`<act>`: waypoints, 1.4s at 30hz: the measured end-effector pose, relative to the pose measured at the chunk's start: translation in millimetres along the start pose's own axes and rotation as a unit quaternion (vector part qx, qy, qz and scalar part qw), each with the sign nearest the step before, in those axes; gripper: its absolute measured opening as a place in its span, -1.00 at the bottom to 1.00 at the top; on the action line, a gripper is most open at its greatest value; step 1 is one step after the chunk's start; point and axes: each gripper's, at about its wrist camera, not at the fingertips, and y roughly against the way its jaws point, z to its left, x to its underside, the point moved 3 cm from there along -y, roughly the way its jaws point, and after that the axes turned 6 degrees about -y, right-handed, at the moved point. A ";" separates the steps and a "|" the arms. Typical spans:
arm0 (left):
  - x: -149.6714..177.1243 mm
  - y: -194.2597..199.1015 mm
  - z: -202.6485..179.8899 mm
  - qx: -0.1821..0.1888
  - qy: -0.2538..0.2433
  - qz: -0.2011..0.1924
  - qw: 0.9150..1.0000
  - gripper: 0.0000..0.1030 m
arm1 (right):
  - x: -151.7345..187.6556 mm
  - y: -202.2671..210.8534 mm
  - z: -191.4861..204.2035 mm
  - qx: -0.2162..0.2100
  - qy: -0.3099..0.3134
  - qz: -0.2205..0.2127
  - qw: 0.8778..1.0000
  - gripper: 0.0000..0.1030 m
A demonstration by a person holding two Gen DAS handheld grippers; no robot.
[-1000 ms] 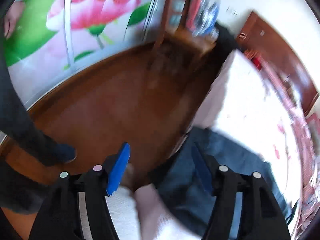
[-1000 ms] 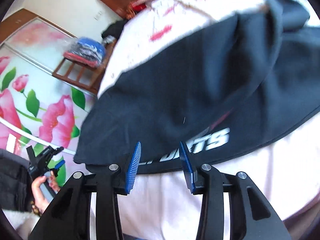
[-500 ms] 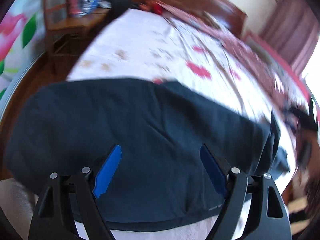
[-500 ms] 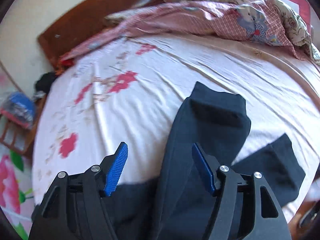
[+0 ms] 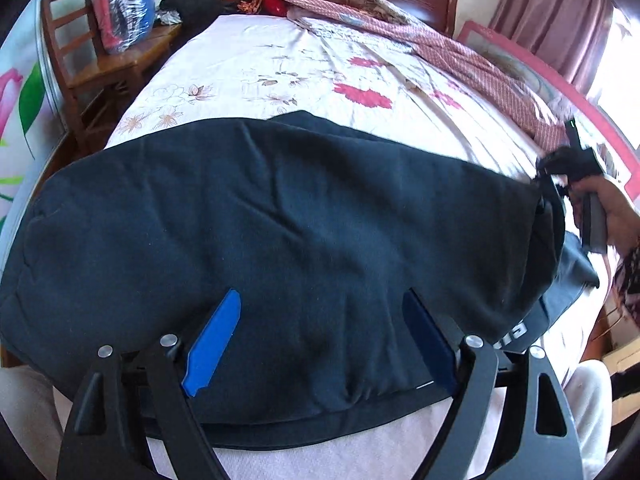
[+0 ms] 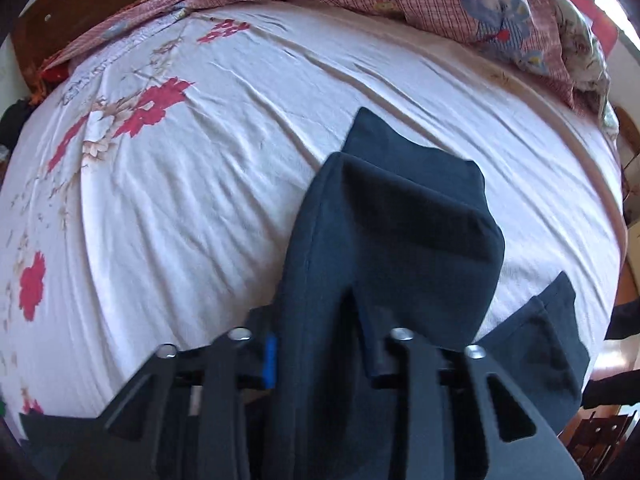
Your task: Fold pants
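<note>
Blue-padded left gripper (image 5: 320, 344) wide, jaws just opened further, hovering over the waist end of the pants (image 5: 280, 240) with nothing pinched; right gripper (image 6: 320, 360) clamped on a leg of dark fabric after closing just now, pads mostly buried in cloth. Laid lengthwise across the near part of the bed (image 5: 280, 60), one leg brought over the other but cuffs not matched, far cuff (image 6: 400, 168) apart from near-right cuff (image 6: 552, 320); crosswise folds still to do, probably. Counted: one pair of pants, two cuffs, two grippers.
</note>
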 end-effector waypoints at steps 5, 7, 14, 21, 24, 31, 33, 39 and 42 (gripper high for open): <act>-4.4 0.8 -1.0 0.014 0.010 -0.014 1.000 0.62 | -1.4 48.3 -26.3 -0.054 -0.007 -0.035 0.998 -0.86; -5.4 2.4 -5.3 0.016 0.003 -0.019 1.000 0.62 | -1.0 76.2 -46.4 -0.086 -0.026 -0.058 0.994 -0.86; -7.5 7.1 -16.0 0.024 -0.012 -0.029 0.999 0.62 | 33.0 114.5 -144.9 -0.195 -0.136 -0.079 0.968 -0.90; -6.2 2.1 -18.4 0.029 -0.012 -0.018 0.999 0.62 | 95.8 65.0 -216.5 -0.221 -0.226 -0.036 0.948 -0.90; -5.5 1.9 -21.9 0.033 -0.024 -0.017 0.999 0.62 | 108.9 44.7 -227.5 -0.278 -0.273 -0.034 0.920 -0.90; -3.4 -4.1 -32.9 0.034 -0.047 -0.005 0.998 0.62 | 88.2 35.2 -231.3 -0.339 -0.300 -0.037 0.891 -0.54; -4.1 -4.2 -34.9 0.034 -0.050 -0.004 0.998 0.62 | 81.9 38.3 -229.6 -0.358 -0.297 -0.035 0.885 -0.85; -4.3 -3.0 -35.3 0.042 -0.049 -0.003 0.998 0.62 | 69.8 82.5 -228.4 -0.329 -0.227 -0.101 0.911 -0.92; -1.9 -5.0 -33.3 0.046 -0.044 0.005 0.998 0.62 | 79.3 53.7 -236.6 -0.296 -0.258 -0.067 0.918 -0.92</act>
